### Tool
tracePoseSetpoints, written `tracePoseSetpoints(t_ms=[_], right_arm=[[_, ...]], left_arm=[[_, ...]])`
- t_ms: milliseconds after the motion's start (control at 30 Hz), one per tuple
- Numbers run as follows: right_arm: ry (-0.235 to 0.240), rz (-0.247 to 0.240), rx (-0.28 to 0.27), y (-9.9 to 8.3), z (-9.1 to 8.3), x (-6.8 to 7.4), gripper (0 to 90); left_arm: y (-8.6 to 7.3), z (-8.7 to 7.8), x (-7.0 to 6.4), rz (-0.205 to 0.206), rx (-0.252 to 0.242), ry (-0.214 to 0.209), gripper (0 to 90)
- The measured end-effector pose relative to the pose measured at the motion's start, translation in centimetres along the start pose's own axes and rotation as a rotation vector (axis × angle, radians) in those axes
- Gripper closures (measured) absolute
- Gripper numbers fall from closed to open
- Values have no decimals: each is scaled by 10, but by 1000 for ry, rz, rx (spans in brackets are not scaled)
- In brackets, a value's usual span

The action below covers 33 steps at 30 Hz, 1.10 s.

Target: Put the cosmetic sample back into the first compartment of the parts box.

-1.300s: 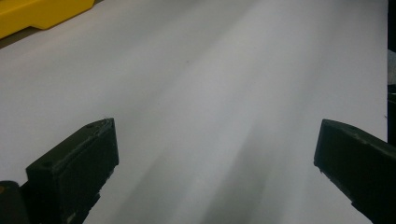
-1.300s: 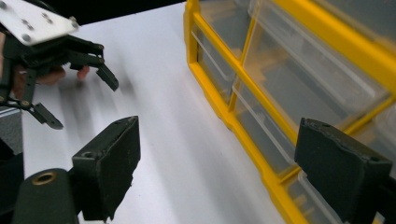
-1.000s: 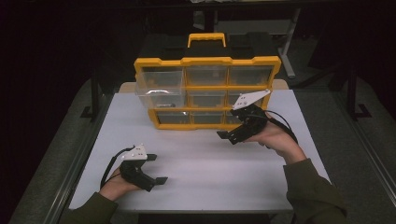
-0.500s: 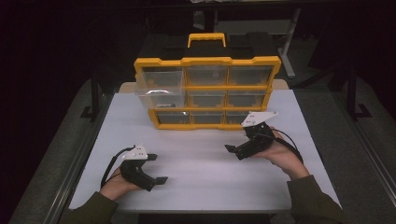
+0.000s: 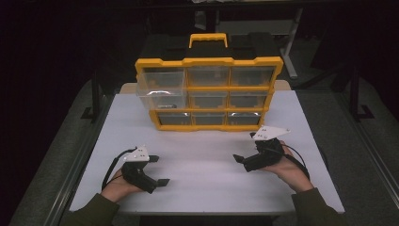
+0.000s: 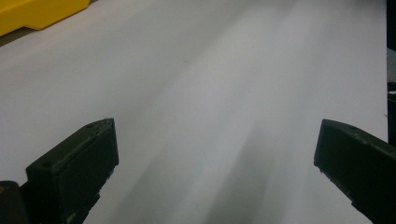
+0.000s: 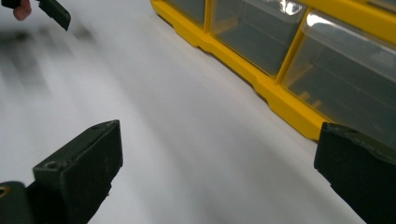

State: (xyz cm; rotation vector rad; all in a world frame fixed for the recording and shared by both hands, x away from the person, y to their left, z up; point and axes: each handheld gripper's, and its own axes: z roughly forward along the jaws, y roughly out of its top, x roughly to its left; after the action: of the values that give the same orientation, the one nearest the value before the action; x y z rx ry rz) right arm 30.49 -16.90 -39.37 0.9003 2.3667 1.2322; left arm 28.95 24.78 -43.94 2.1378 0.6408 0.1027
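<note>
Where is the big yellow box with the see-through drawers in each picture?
High view: the yellow drawer box stands at the middle of the table's far side.
Left gripper view: just a yellow corner, top left.
Right gripper view: its bottom drawers run across the top right.
Shared landmark: the white table.

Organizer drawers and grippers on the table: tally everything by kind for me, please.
Yellow drawer organizer: 1
Clear drawers in it, one at the left pulled out: 9
Handheld grippers, left and right, both open and empty: 2
White table: 1
Total: 13
</note>
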Motion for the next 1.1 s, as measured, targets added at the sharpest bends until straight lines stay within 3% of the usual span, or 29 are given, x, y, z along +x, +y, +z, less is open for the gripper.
tracePoseSetpoints(t_ms=[567,1100], right_arm=[[-14,47,-16,-40,-11,7,7],[-63,85,-9,-74,-26,7,7]], left_arm=[[0,-3,0,-2,-11,5,0],[-2,-1,1,-4,-1,8,0]])
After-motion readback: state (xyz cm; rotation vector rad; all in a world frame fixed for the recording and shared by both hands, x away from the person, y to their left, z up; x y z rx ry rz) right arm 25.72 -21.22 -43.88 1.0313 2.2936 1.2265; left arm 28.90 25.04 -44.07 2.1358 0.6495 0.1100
